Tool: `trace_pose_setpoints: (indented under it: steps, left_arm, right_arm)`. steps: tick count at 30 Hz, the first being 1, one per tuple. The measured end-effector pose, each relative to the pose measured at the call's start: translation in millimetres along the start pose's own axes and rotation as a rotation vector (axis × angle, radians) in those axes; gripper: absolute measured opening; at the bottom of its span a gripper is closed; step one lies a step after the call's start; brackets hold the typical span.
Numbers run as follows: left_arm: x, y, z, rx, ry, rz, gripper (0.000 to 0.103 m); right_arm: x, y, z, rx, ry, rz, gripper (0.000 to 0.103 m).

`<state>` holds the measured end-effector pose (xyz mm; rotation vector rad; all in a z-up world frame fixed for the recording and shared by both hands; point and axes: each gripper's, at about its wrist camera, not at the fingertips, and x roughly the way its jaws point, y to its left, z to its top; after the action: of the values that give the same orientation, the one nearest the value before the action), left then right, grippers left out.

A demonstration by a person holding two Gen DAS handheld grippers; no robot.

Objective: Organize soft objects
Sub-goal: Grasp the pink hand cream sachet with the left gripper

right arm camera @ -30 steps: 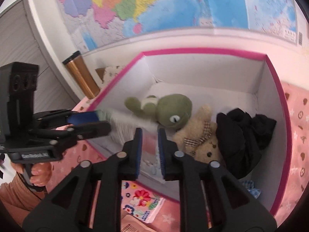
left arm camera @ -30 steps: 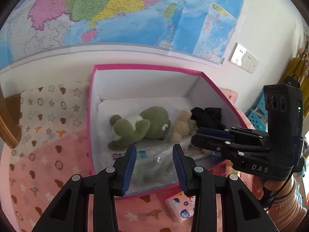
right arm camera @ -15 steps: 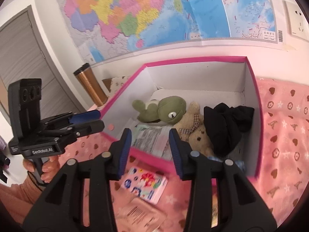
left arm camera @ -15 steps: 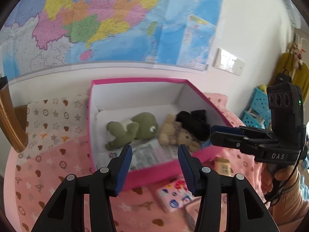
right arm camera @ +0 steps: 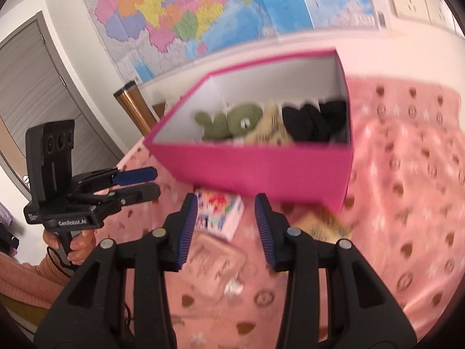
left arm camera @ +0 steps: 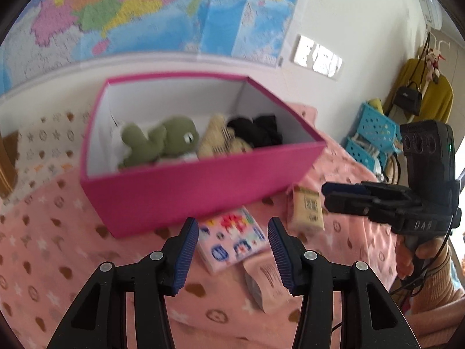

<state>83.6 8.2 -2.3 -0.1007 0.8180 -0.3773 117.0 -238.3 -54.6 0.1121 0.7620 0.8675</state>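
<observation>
Lying on a pink blanket (left arm camera: 58, 250) printed with hearts and stars, a bright pink box (left arm camera: 203, 180) with a white inside sits at about twelve o'clock from both grippers. Packed along its floor, side by side, are a green plush frog (left arm camera: 162, 142), a tan teddy bear (left arm camera: 221, 142) and a bundle of black fabric (left arm camera: 255, 131); the bear touches both neighbours.

In the left wrist view the left gripper (left arm camera: 232, 250) hovers above the blanket, its blue-padded jaws partly apart and holding nothing. Between them, lower down, lies a pink cartoon-printed tissue pack (left arm camera: 232, 241), just in front of the box's near wall. At four o'clock from that pack rests a pale pink packet (left arm camera: 267, 282), and at two o'clock a beige packet (left arm camera: 308, 212).

In the right wrist view the right gripper (right arm camera: 226, 229) is likewise partly open and empty, with the tissue pack (right arm camera: 221, 212) and the pale pink packet (right arm camera: 215, 267) below it. Its jaws and the left ones have both recently spread wider.

Each gripper appears in the other's camera, held by a hand (right arm camera: 78, 241) in a peach ribbed sleeve (right arm camera: 23, 276). On the wall at twelve o'clock hangs a colourful map (right arm camera: 203, 8). Both views are motion-blurred.
</observation>
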Motion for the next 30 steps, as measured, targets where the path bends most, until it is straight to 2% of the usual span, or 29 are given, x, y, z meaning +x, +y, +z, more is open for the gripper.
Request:
trace_pose_setpoints:
  steps: [10,16,24,30]
  left_arm:
    - [24,-13,-37,-0.012,0.116,-0.067,0.051]
    - [31,-20,-52,-0.003,0.164,-0.082,0.050]
    - [39,-25,-62,0.000,0.205,-0.106,0.038]
    - [44,-32,-67,0.007,0.230,-0.136,0.037]
  right_arm:
    - [19,-12,-58,0.074,0.125,-0.010,0.043]
    - [26,-10,-67,0.075,0.142,-0.014,0.043]
    - [33,-2,-71,0.050,0.145,-0.043,0.043]
    - [36,8,-73,0.015,0.148,-0.045,0.043]
